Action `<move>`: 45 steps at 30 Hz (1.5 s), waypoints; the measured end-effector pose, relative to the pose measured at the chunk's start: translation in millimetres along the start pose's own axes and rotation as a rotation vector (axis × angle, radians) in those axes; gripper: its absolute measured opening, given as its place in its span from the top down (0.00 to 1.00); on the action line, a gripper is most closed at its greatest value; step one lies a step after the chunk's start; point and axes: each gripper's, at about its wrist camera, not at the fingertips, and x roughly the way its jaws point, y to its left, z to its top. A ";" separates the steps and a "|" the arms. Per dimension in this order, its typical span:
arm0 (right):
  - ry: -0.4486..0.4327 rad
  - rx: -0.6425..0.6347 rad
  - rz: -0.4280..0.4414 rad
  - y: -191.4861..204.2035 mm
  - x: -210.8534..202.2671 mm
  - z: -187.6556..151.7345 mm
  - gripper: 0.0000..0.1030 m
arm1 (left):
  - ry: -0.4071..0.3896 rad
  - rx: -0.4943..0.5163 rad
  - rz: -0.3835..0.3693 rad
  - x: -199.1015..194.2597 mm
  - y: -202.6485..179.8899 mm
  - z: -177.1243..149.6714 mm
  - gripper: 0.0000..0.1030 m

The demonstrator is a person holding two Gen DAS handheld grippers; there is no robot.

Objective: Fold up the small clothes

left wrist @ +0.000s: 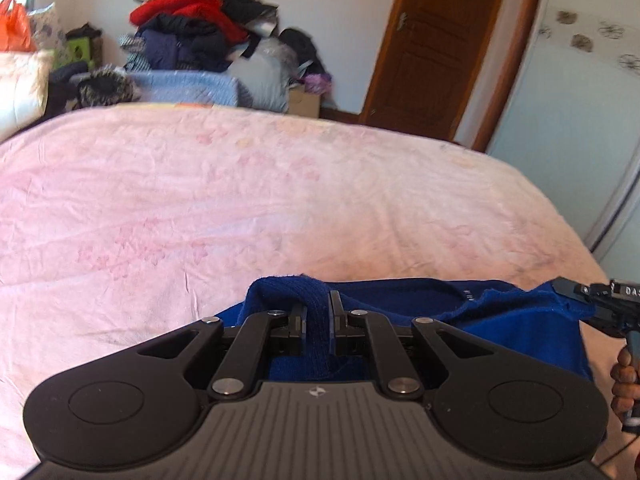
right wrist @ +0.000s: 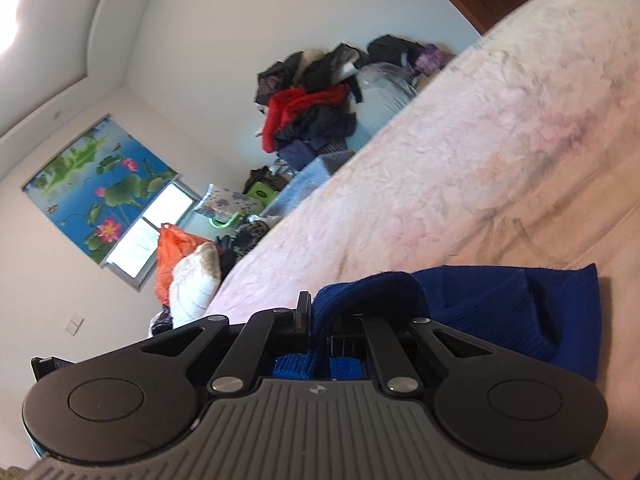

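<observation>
I hold 2 grippers over a bed covered by a wrinkled pale pink bedspread. My left gripper has its jaws pressed together on a ribbed fold of a dark blue knit garment, which bunches up between the pads and spreads to the right across the near edge of the bed. At the right edge of the left wrist view, my right gripper bites the far end of the same garment, with my right hand wrapped around its handle. In the tilted right wrist view, my right gripper pinches a thick roll of the blue garment; the rest of the cloth lies on the bedspread just to the right of the jaws. Beyond the bed, against a white wall, sits a heap of clothes with a red piece on top, an orange bag at the far left, and a brown wooden door to the right.
</observation>
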 end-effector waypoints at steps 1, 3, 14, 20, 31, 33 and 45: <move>0.010 0.011 -0.013 -4.7 7.1 -0.1 0.90 | 0.017 -0.013 0.001 7.8 3.1 1.2 0.90; 0.025 0.035 -0.041 -13.4 19.9 0.1 0.86 | 0.035 -0.048 0.007 19.2 9.2 3.0 0.90; -0.038 0.102 -0.124 -28.5 28.1 1.9 0.48 | 0.142 -0.297 -0.105 44.8 47.6 17.5 0.87; -0.030 -0.098 -0.153 6.4 29.7 -3.5 0.40 | 0.142 -0.502 -0.207 45.4 76.7 16.5 0.59; 0.058 -0.279 -0.273 31.0 49.1 -20.4 0.30 | -0.013 -0.143 0.013 2.7 30.9 16.0 0.16; 0.059 -0.317 -0.268 38.1 45.3 -26.5 0.25 | -0.034 0.089 0.175 1.2 -1.0 -4.7 0.16; 0.101 -0.666 -0.386 82.0 19.2 -78.5 0.03 | -0.035 0.316 0.381 -12.8 -31.9 -83.1 0.16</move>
